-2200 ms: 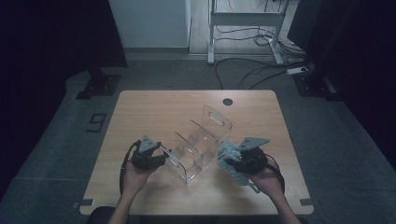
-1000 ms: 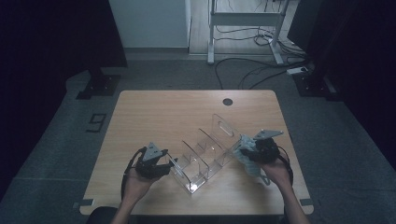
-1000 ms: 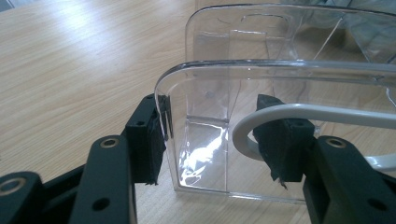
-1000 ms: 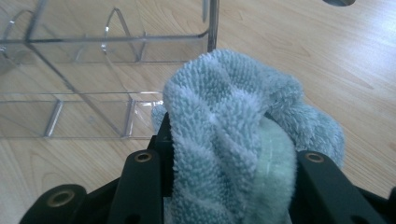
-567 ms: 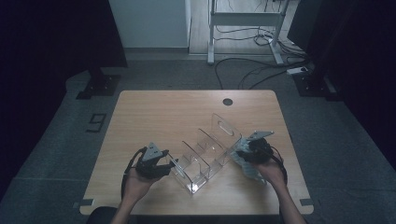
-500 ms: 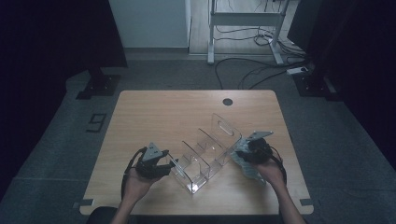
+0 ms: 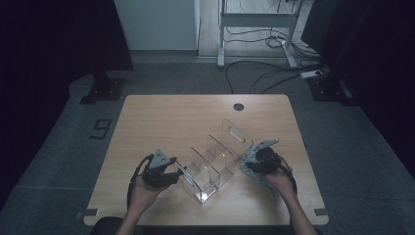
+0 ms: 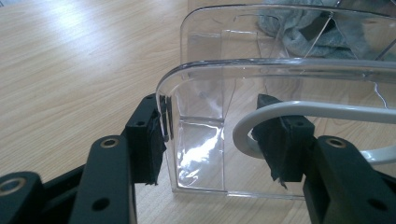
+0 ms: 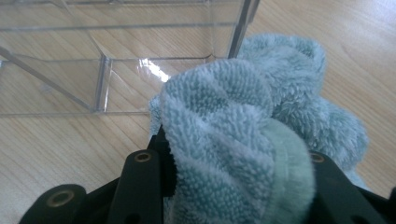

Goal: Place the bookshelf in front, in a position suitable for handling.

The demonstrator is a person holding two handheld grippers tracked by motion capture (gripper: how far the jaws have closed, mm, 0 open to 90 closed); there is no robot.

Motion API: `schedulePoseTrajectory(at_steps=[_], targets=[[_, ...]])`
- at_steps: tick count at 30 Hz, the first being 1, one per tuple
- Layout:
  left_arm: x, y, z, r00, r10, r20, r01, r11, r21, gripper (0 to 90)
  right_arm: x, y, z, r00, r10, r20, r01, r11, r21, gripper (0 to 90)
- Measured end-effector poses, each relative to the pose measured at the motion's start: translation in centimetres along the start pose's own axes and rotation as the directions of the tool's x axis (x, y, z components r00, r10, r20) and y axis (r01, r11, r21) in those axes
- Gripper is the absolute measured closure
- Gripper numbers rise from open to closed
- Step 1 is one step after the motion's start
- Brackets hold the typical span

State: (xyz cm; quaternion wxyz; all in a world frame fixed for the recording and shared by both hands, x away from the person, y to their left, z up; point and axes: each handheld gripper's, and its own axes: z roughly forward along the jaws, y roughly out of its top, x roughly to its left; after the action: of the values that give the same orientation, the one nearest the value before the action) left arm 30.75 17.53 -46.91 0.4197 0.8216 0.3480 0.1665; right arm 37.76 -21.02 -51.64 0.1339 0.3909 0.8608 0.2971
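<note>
A clear acrylic organizer (image 7: 215,161) with several upright dividers lies slantwise on the wooden table (image 7: 171,122). My left gripper (image 7: 177,172) is at its near left end. In the left gripper view the jaws (image 8: 210,135) stand apart in front of the organizer's end wall (image 8: 280,79). The left pad (image 8: 147,140) touches the wall's rounded corner, and a white cable loop (image 8: 243,130) curls by the right pad. My right gripper (image 7: 253,161) is shut on a bunched grey-green towel (image 9: 280,93), low beside the organizer's right end (image 9: 93,70). That towel (image 8: 299,32) also shows through the clear walls.
A dark round grommet (image 7: 238,106) sits near the table's far edge. The far half of the tabletop is bare wood. Beyond the table, cables (image 7: 264,78) lie on the floor under a white metal frame (image 7: 254,19).
Since the earliest frame the organizer has swung to a steeper slant, with its near end closer to the front. Over the last second the right gripper sank slightly with the towel; the left stayed put.
</note>
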Motion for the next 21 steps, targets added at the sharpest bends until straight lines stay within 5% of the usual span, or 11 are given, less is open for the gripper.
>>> schedulePoseTrajectory(at_steps=[11, 21], targets=[[0.1, 0.0, 0.0, 0.9998, -0.014, -0.016, 0.014, 0.9999, -0.006, 45.7, 0.0, -0.1, -0.3, 0.9999, 0.011, 0.013, -0.011, 1.0, -0.001, 59.7], [0.1, 0.0, 0.1, 0.9993, -0.024, -0.029, 0.023, 0.9997, -0.009, 45.6, -0.7, -1.6, -3.7, 0.9988, 0.04, 0.029, -0.039, 0.999, -0.031, 60.0]])
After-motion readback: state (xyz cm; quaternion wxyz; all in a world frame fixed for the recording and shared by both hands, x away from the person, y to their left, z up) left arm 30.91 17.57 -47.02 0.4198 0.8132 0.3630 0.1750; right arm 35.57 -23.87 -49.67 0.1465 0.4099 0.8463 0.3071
